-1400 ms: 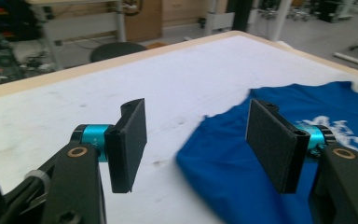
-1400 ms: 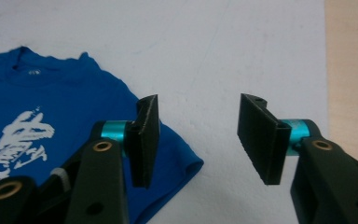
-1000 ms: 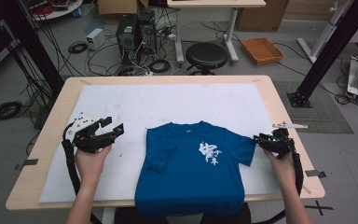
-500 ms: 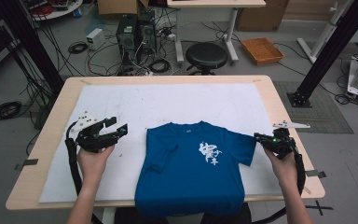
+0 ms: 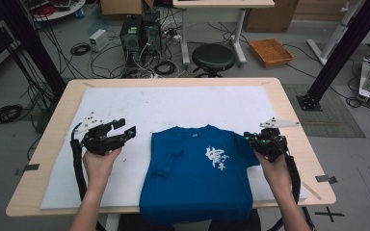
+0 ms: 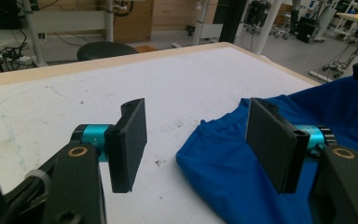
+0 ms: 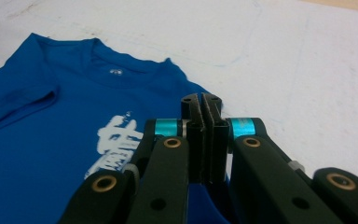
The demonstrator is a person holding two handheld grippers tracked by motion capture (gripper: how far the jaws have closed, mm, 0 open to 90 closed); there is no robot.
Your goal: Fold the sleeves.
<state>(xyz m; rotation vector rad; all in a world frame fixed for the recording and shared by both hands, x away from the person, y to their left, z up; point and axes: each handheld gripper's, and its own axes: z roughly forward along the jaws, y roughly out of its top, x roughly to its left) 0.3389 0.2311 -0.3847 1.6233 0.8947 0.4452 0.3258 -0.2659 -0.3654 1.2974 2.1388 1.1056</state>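
Note:
A blue T-shirt (image 5: 197, 183) with a white print lies face up on the white mat (image 5: 173, 106), its hem hanging over the table's near edge. My right gripper (image 5: 248, 139) is at the shirt's right sleeve (image 5: 243, 150). In the right gripper view its jaws (image 7: 201, 100) are pressed together, and blue cloth (image 7: 204, 200) rises to them from below. The shirt's left sleeve (image 5: 168, 163) is folded onto the body. My left gripper (image 5: 126, 127) hovers open over the mat, left of the shirt. In the left gripper view its pads (image 6: 130, 140) stand wide apart, the shirt (image 6: 233, 168) ahead.
The wooden table (image 5: 289, 125) borders the mat on all sides. Beyond its far edge stand a black stool (image 5: 213, 57), computer towers (image 5: 137, 33) with cables and an orange basket (image 5: 270, 52). A black post (image 5: 337, 48) rises at the right.
My right gripper has closed at the sleeve's edge and moved inward and up a little, drawing the sleeve with it. The left gripper has barely moved.

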